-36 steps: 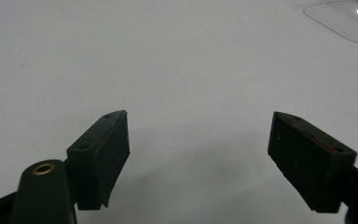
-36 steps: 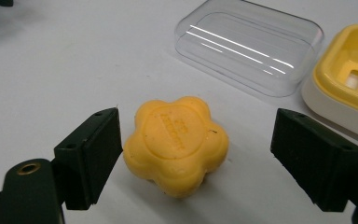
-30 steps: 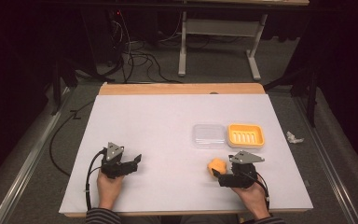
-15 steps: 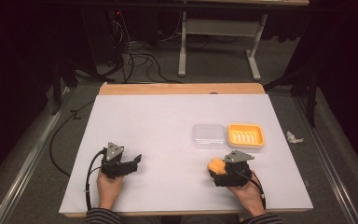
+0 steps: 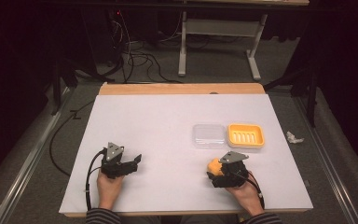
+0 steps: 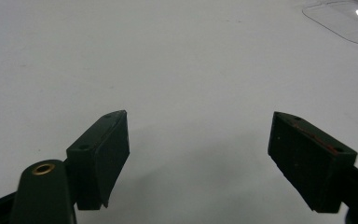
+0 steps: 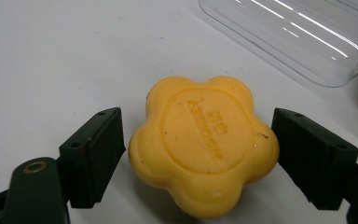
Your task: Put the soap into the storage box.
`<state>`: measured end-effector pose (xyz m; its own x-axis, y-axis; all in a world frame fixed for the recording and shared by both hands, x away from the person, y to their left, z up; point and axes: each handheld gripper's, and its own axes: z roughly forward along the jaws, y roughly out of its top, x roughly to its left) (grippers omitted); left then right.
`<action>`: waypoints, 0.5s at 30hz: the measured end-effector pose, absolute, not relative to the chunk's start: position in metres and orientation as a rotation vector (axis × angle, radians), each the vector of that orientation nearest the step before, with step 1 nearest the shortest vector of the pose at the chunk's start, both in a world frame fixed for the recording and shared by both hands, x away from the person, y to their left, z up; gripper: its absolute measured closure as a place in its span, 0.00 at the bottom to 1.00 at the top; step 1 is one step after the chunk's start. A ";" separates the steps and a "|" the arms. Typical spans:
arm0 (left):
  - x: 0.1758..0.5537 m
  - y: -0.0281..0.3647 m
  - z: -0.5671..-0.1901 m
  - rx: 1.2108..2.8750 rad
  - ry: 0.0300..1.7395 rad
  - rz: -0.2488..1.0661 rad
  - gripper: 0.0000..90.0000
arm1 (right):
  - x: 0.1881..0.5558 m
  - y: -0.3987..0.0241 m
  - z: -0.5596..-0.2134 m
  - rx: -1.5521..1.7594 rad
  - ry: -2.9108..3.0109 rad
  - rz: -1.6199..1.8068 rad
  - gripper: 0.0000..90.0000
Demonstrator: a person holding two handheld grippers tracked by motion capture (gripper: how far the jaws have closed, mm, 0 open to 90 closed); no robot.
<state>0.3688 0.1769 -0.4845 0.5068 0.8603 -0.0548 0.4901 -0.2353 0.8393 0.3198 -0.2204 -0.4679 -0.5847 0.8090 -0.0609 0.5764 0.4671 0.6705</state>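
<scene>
Jaws on my right gripper [image 7: 196,154] have just been closing around the yellow flower-shaped soap [image 7: 204,142], which lies flat on the counter [image 5: 168,121]; both pads sit at its sides, contact uncertain. Left gripper [image 6: 198,156] rests wide open and empty, and beyond the soap wait the clear lid [image 5: 208,135] and yellow soap dish [image 5: 245,136], probably its destination.

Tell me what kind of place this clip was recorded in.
Probably a lab or workshop set up for recording, not a home: a bare white table under an overhead camera, loose cables on the grey floor, a metal bench frame behind, dark surroundings.
</scene>
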 end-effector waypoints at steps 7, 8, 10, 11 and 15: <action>0.369 0.177 -0.484 1.888 1.117 0.541 0.23 | 0.319 -0.221 -0.468 1.149 2.347 0.839 0.26; 0.369 0.177 -0.484 1.888 1.117 0.542 0.23 | 0.319 -0.221 -0.468 1.148 2.347 0.833 0.26; 0.369 0.177 -0.484 1.889 1.117 0.542 0.23 | 0.319 -0.221 -0.469 1.147 2.349 0.837 0.27; 0.369 0.177 -0.484 1.890 1.117 0.543 0.23 | 0.319 -0.221 -0.470 1.146 2.349 0.837 0.27; 0.369 0.177 -0.485 1.890 1.118 0.543 0.23 | 0.319 -0.222 -0.470 1.138 2.364 0.819 0.27</action>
<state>0.3690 0.1767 -0.4845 0.5054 0.8613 -0.0525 0.4912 -0.2371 0.8382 0.3194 -0.2218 -0.4702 -0.5939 0.7993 -0.0918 0.5713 0.4993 0.6514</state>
